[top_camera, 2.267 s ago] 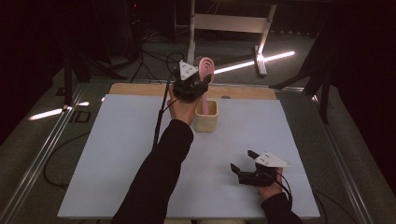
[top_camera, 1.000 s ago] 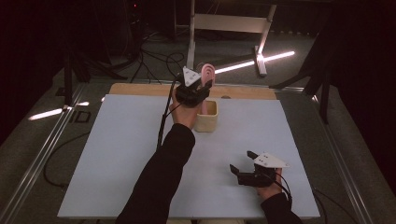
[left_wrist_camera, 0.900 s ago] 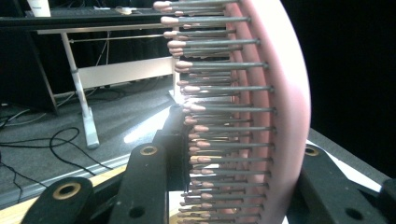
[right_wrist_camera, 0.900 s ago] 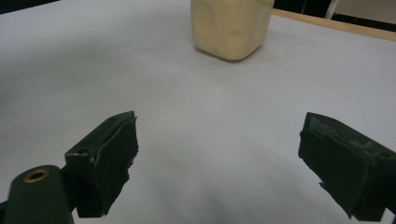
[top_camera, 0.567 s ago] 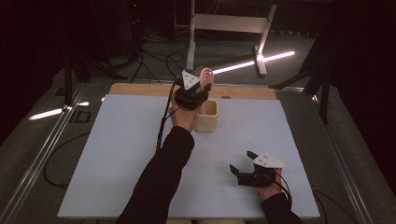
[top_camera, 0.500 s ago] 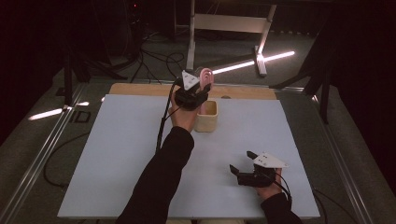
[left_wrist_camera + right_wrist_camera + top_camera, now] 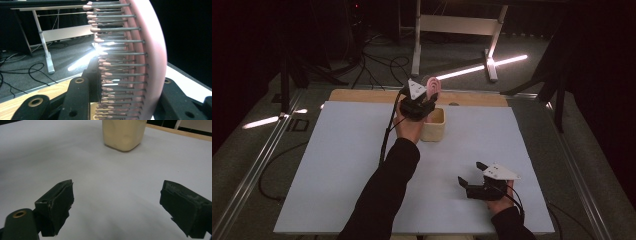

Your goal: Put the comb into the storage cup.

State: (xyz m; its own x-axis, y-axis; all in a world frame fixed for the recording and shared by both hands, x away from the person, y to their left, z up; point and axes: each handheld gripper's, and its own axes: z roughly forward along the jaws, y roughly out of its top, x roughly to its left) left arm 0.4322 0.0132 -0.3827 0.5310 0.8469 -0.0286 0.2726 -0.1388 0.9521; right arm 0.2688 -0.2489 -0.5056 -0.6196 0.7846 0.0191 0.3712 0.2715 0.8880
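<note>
We see the left tongs [image 7: 428,95] raised over the far middle of the white surface [image 7: 332,165], clamped on a pink hairbrush [image 7: 433,88]. In the left gripper view the brush [image 7: 140,62] stands upright between the two black jaws, its curved pink back against the jaw on the right of that view and its rows of pink-tipped metal bristles facing the other jaw, which presses in among them. The brush head rises well above the jaws.

Just below and beside the left tongs in the high view sits a small cream-coloured container [image 7: 433,125], open at the top, resting on the surface near its far wooden edge. The brush hangs above the container's far rim, apart from it. In the right gripper view the same container [image 7: 123,133] stands ahead on the white surface, well apart from the jaws.

The right tongs [image 7: 468,178] rest low at the near right part of the surface, held by the person's right hand [image 7: 498,202]. Their jaws stand wide apart with nothing between them, bare white surface showing through the gap [image 7: 115,202].
</note>
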